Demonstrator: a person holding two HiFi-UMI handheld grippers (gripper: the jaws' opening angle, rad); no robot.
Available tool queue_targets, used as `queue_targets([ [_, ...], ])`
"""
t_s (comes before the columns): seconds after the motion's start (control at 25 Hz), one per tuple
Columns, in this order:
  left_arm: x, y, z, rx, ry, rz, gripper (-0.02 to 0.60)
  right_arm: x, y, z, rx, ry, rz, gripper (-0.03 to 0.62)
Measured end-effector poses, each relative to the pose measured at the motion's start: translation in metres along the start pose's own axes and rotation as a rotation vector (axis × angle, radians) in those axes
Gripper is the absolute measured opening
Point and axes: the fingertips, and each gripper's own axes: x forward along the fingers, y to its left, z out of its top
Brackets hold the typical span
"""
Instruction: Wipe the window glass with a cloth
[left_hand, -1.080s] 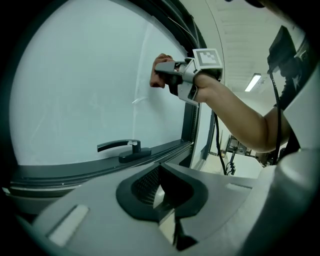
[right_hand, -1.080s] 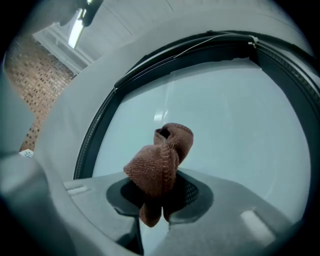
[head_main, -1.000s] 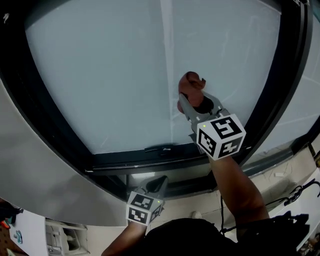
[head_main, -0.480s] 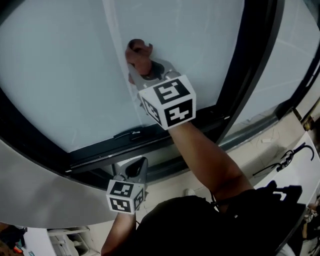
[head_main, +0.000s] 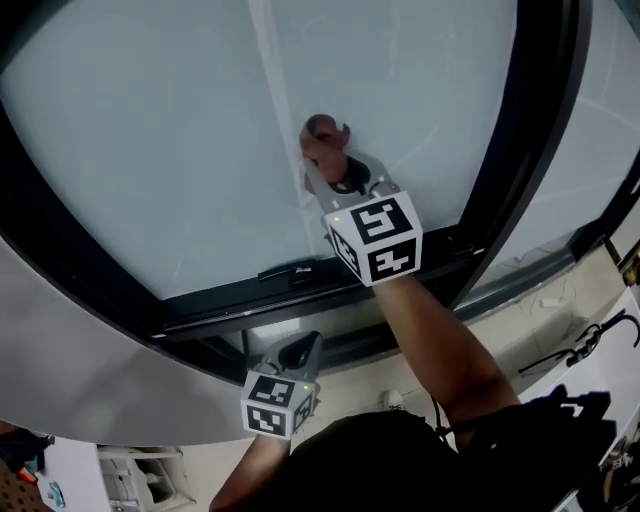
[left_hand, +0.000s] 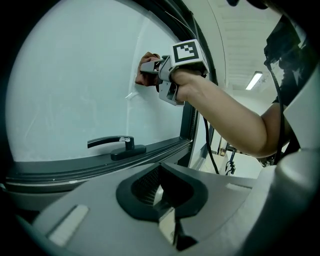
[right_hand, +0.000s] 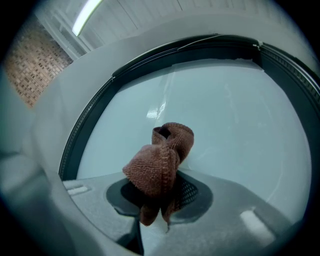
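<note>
A bunched brown cloth (head_main: 322, 142) (right_hand: 159, 165) is pressed against the pale frosted window glass (head_main: 150, 150), beside a faint vertical streak on the pane. My right gripper (head_main: 330, 165) is shut on the cloth, its marker cube just below it; the left gripper view shows the same cloth (left_hand: 145, 75) held up on the pane. My left gripper (head_main: 300, 352) hangs low under the window frame, jaws shut with nothing between them, away from the glass.
A dark window frame (head_main: 530, 130) runs down the right of the pane, and a black handle (head_main: 292, 272) (left_hand: 112, 146) sits on the bottom rail. A grey curved ledge (head_main: 90, 370) lies below left. Cables and a pale floor show at the lower right.
The cloth and my right gripper slid left across the glass, then back a little to the right and down. The left gripper stayed low under the frame.
</note>
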Motion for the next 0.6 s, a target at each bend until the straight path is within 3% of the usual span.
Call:
queue_targets([
  [0.6, 0.002, 0.003, -0.002, -0.012, 0.003, -0.004, 0.017, -0.007, 0.012, -0.048, -0.024, 0.03, -0.028, 0.083],
])
